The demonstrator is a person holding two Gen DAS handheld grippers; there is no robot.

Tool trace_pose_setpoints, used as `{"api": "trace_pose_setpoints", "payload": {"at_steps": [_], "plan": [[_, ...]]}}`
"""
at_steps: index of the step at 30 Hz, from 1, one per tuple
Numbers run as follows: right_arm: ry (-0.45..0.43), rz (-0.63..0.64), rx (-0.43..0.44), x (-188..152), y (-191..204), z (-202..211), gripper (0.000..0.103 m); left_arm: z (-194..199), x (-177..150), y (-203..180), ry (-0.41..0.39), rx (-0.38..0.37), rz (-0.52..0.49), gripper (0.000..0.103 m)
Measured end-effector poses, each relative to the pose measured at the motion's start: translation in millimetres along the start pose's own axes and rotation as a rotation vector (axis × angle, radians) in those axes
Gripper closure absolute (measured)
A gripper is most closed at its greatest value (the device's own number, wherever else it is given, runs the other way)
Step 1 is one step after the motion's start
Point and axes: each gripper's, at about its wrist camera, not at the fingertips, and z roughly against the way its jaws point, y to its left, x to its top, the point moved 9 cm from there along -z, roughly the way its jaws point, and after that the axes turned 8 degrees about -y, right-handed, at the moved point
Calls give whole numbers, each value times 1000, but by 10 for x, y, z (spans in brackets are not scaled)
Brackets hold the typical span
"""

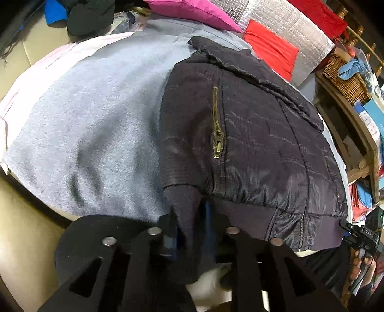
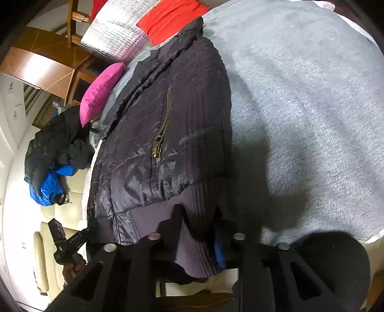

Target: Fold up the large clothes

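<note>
I work with two grippers at the near edge of a dark quilted jacket (image 1: 252, 134). The jacket lies folded on a grey blanket (image 1: 96, 115), with its ribbed hem (image 1: 242, 218) toward me and its collar (image 1: 240, 64) at the far end. A brass zipper (image 1: 217, 127) runs along the top panel.

Left gripper (image 1: 189, 216): the jaws stand narrowly apart. A ribbed cuff (image 1: 184, 201) sits between them and hangs down past the fingers. Whether the pads press on the cloth or merely flank it, I cannot tell.

Right gripper (image 2: 199, 216): the jaws stand narrowly apart, a little wider than the left. The ribbed hem lies between them and droops over the edge below. Whether the pads bear on the fabric, I cannot tell here either.

Both grippers point steeply down at the jacket's near edge, the left at one corner, the right at the other. From the right wrist view, my left hand (image 2: 72, 264) shows beside the hem.

Surroundings: a pink cushion (image 1: 192, 12) and a red cushion (image 1: 271, 48) lie beyond the collar; a dark garment (image 2: 55, 144) with a blue garment (image 2: 45, 189) is heaped on a cream couch (image 2: 67, 211). A wicker basket (image 1: 345, 79) stands to one side.
</note>
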Motion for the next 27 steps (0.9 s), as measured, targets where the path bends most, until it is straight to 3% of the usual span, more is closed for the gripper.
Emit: {"api": "trace_pose_setpoints", "payload": {"at_steps": [2, 3, 5, 6, 7, 8, 9, 10, 14, 27], "plan": [[-9, 1, 8, 24, 19, 2, 40, -35, 2, -78, -1, 0, -21, 58], [-18, 9, 7, 40, 43, 3, 34, -58, 10, -125, 0, 4, -45, 49], [-21, 32, -14, 60, 74, -20, 34, -95, -66, -214, -5, 23, -60, 46], [-19, 39, -18, 61, 84, -34, 36, -130, -73, -212, -2, 44, -67, 46], [-18, 43, -24, 60, 91, -56, 40, -154, -84, -216, 1, 61, -82, 54], [-17, 46, -30, 60, 85, -70, 68, -169, -98, -203, 4, 72, -87, 63], [-8, 42, -55, 55, 43, -89, 84, -192, -110, -206, 23, 64, -84, 77], [-1, 24, -59, 53, 5, -96, 86, -189, -100, -175, 22, 95, -93, 95], [8, 88, -91, 43, 65, -28, 90, -55, -79, -132, 25, 34, -65, 95], [37, 133, -46, 57, 225, 274, 91, 288, -32, -48, 6, -46, -25, 95]]}}
